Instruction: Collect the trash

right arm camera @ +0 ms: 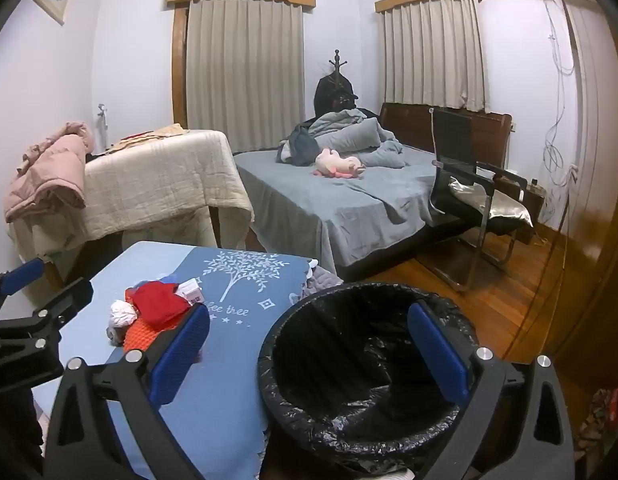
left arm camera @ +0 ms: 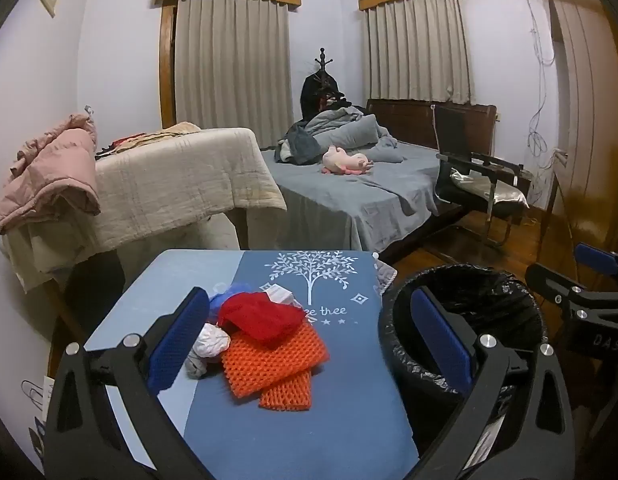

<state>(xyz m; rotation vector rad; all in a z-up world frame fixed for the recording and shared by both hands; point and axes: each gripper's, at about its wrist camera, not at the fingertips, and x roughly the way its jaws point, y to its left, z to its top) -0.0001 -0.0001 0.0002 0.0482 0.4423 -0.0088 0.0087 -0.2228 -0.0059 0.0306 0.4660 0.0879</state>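
A pile of trash lies on the blue cloth-covered table (left arm camera: 293,420): orange foam netting (left arm camera: 275,362), red netting (left arm camera: 261,314), a crumpled white wad (left arm camera: 211,342), a blue bit (left arm camera: 229,292) and a small white box (left arm camera: 279,293). The pile also shows in the right wrist view (right arm camera: 149,312). A black-lined trash bin (left arm camera: 469,312) stands right of the table, seen large in the right wrist view (right arm camera: 361,364). My left gripper (left arm camera: 309,344) is open and empty over the pile. My right gripper (right arm camera: 309,356) is open and empty, above the bin's left rim.
A bed with grey sheets (left arm camera: 349,184) and a pink plush toy (left arm camera: 345,160) lies behind. A beige-draped table (left arm camera: 181,184) with a pink jacket (left arm camera: 49,176) stands at left. A black chair (left arm camera: 477,184) stands on the wooden floor at right.
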